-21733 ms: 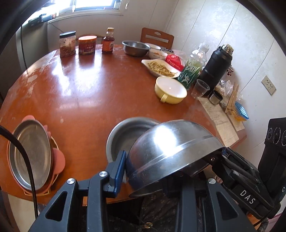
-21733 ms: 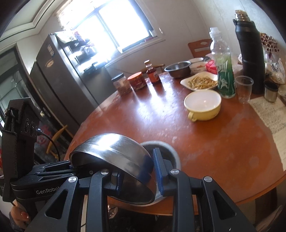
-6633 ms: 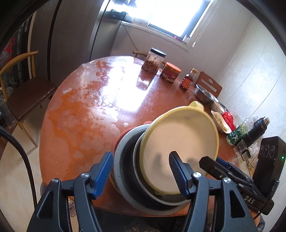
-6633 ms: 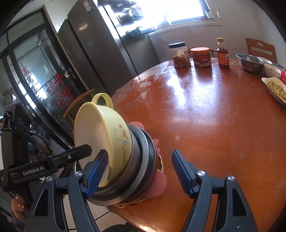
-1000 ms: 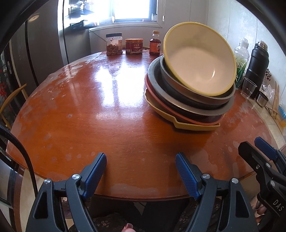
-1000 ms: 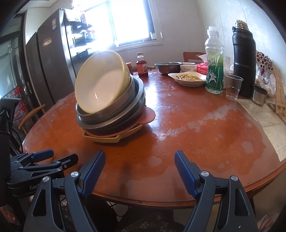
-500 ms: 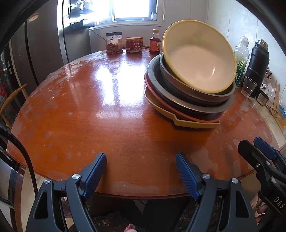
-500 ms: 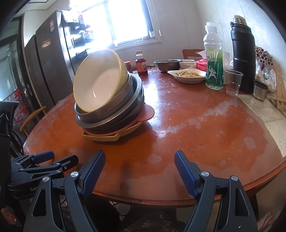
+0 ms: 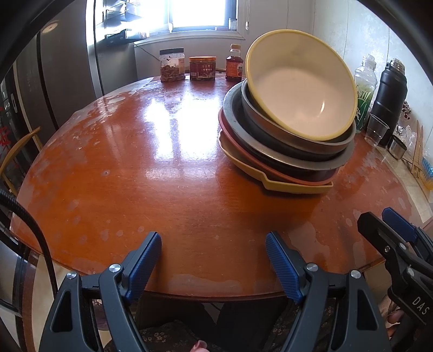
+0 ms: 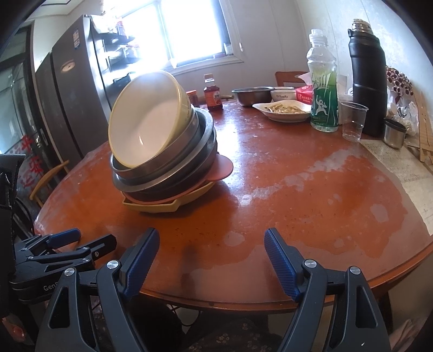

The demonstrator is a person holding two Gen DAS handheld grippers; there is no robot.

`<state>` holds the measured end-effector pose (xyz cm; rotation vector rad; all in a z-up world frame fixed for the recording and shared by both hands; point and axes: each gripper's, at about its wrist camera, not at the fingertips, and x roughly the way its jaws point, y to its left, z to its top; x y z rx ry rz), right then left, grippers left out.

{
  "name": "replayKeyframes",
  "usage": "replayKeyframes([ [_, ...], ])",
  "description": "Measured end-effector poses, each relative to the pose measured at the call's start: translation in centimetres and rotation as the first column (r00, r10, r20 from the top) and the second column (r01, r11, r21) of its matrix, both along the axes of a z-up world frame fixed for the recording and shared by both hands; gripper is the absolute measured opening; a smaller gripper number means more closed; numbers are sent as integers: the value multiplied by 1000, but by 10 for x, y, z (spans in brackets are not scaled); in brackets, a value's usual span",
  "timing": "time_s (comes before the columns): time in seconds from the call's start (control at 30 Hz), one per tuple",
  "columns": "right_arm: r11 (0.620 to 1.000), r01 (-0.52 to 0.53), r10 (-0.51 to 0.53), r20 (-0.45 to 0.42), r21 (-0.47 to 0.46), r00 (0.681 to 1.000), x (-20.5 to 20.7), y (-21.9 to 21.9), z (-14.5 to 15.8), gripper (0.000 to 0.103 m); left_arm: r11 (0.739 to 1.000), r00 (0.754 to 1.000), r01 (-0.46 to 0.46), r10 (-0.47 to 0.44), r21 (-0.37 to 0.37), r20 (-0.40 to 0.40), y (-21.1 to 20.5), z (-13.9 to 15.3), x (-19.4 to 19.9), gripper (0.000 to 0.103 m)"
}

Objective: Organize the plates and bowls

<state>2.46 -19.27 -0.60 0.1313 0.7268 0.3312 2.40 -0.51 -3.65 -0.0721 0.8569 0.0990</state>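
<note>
Yellow bowl (image 9: 300,89) is found tilted atop the nested stack (image 10: 167,173) on the desk (image 9: 167,168), unmoved over the last second, while left hand-held gripper (image 9: 213,262) and right hand-held gripper (image 10: 211,260) are held wide and empty, well apart from it, so stacking is judged essentially complete.

Daylight entered through the window (image 9: 201,15), which was overexposed to plain white in both views. It cast a broad glare patch on the glossy counter (image 9: 167,127) in the left wrist view and a paler sheen in the right wrist view. The stacked bowls (image 10: 159,140) threw a soft shadow toward the camera. Focus was sharp throughout. Fisheye distortion bent the walls and counter rim, and dark vignetting filled the corners.
</note>
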Motion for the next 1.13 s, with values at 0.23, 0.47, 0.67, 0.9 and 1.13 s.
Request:
replayKeyframes([
  [0.23, 1000, -3, 3, -5, -3, 1000, 1, 1, -1, 81, 1000, 1000, 0, 0, 0, 1, 1, 1, -1, 79],
  [0.47, 1000, -7, 7, -5, -4, 1000, 1, 1, -1, 81, 1000, 1000, 0, 0, 4, -3, 1, 1, 0, 79],
  [0.67, 1000, -4, 4, -5, -4, 1000, 1, 1, -1, 81, 1000, 1000, 0, 0, 10, -6, 1, 0, 0, 79],
  [0.9, 1000, -1, 1, -3, -4, 1000, 1, 0, -1, 81, 1000, 1000, -8, 8, 21, -10, 2, -1, 1, 79],
  [1.13, 1000, 15, -15, -1, 8, 1000, 2, -5, 1, 81, 1000, 1000, -9, 9, -6, -1, 9, 5, 0, 79],
])
